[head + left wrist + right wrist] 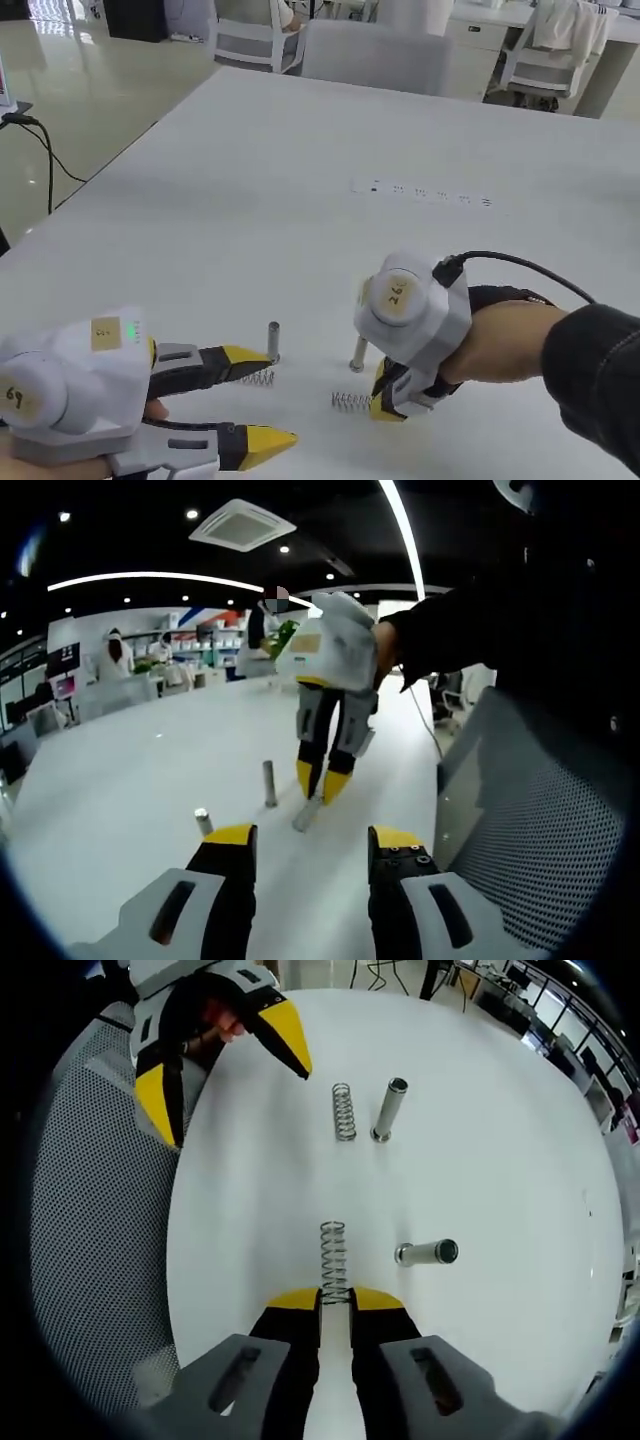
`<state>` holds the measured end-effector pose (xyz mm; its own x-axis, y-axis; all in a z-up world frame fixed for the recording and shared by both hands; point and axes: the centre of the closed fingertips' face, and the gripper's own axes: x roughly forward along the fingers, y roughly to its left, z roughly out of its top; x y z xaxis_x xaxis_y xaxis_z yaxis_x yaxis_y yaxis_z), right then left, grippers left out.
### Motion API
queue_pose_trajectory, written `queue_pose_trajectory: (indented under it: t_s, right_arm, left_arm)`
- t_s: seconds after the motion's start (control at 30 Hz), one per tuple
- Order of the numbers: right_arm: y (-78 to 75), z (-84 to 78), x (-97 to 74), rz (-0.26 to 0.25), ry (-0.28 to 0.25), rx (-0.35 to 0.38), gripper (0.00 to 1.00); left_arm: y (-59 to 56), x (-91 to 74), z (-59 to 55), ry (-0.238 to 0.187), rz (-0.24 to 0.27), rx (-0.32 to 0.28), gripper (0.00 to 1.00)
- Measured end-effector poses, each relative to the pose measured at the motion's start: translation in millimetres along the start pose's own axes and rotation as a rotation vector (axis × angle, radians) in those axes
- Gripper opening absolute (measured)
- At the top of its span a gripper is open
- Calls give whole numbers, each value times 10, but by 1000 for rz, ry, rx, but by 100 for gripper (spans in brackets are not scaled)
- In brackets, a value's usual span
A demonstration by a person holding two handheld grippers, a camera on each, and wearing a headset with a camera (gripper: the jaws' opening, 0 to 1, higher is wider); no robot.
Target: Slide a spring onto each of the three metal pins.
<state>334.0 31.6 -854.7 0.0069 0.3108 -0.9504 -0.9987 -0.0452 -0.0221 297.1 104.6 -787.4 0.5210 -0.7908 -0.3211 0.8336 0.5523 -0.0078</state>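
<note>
Right gripper view gives you two springs and two pins: your right gripper (pixel 335 1300) pinches the near spring (pixel 333 1255) beside the near pin (pixel 427 1253). The far spring (pixel 344 1112) and far pin (pixel 389 1110) sit beyond that pin. Your left gripper (pixel 315 836) has its jaws spread.

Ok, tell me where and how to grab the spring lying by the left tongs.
Probably near one end, across its coils, from above: the spring lies flat on the table, leaving the other end free for the pin. The left tongs are open beside it.
</note>
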Motion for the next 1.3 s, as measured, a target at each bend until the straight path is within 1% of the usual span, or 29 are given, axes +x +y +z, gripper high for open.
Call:
queue_pose_trajectory:
  t_s: [0.1, 0.23, 0.37, 0.47, 0.63, 0.87, 1.0, 1.07, 1.23, 1.3]
  right_arm:
    - [48, 55, -85, 13, -16, -3, 8]
    - [64, 113, -176, 11, -30, -7, 8]
    - [112, 195, -272, 16, -57, -5, 8]
    - [164, 258, -331, 24, -74, -14, 8]
    - [225, 355, -420, 27, -97, -29, 8]
    - [314, 411, -466, 41, -101, -51, 8]
    - [355, 450, -476, 48, -104, -59, 8]
    - [362, 463, -480, 49, -104, -61, 8]
    - [398, 482, -480, 58, -100, -60, 8]
    - [409, 480, -477, 60, -96, -59, 8]
  left_arm:
    - [-3, 26, 13, 7, -12, 9, 38]
    - [-5, 70, 29, 14, -30, 22, 37]
    - [-23, 132, 25, 35, -58, 45, 36]
    - [-20, 176, 27, 45, -73, 56, 33]
    - [-43, 222, 57, 44, -95, 74, 29]
    - [-105, 251, 57, 47, -126, 95, 24]
    - [-132, 271, 47, 55, -139, 116, 19]
    - [-147, 276, 54, 51, -145, 122, 17]
    - [-190, 288, 57, 47, -161, 146, 6]
    - [-190, 288, 54, 49, -158, 155, 4]
